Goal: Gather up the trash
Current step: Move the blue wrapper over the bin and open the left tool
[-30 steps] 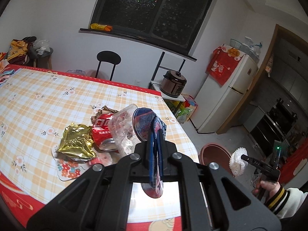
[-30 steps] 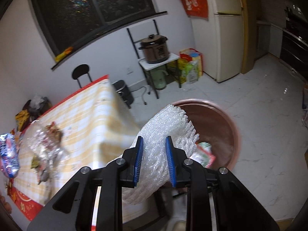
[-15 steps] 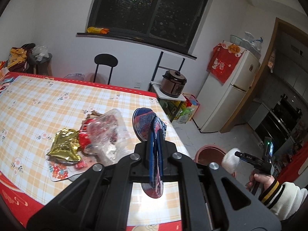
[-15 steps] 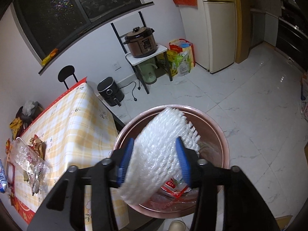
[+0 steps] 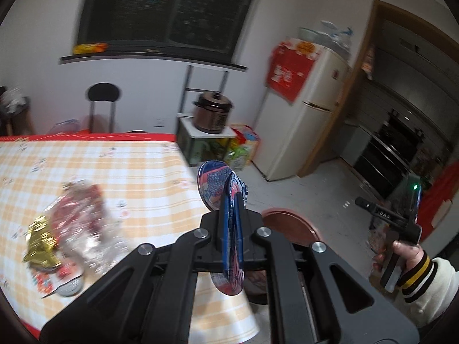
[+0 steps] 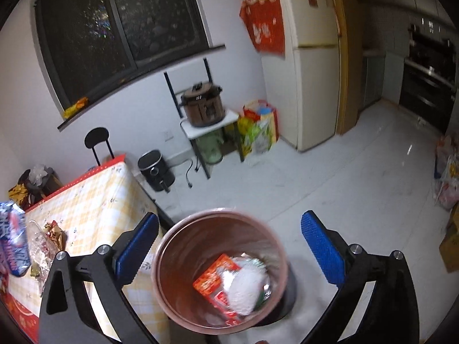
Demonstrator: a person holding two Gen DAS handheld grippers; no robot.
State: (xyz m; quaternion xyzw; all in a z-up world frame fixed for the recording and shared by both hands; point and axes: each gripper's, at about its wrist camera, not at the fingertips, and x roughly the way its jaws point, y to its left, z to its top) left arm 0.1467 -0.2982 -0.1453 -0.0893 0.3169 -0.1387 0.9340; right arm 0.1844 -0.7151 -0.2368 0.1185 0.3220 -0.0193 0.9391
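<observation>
The right gripper [image 6: 229, 246] hangs above the round reddish-brown plastic bin [image 6: 172, 246] on the floor, its jaws opening wide with nothing between them; a white foam net sleeve [image 6: 243, 289] lies inside the bin on top of a red printed packet [image 6: 213, 281]. The left gripper [image 5: 231, 229] has its jaws pressed together on a flattened blue-and-red snack wrapper [image 5: 213, 185], carried out past the edge of the bench [image 5: 137, 166] with its yellow checked cloth, and the bin shows just beyond it. More litter sits on the bench: a crumpled gold foil wrapper [image 5: 40, 239] beside a clear plastic bag with red contents [image 5: 83, 215]. The likely trouble lies in the drop: the wrapper is thin and light, so if the left jaws part before they are well over the bin's mouth, it could flutter onto the floor or catch the rim. The two grippers are also close together near the bin, so a collision is possible unless the right one clears away first. The left view is blurred, so how firmly the wrapper is pinched is hard to judge.
</observation>
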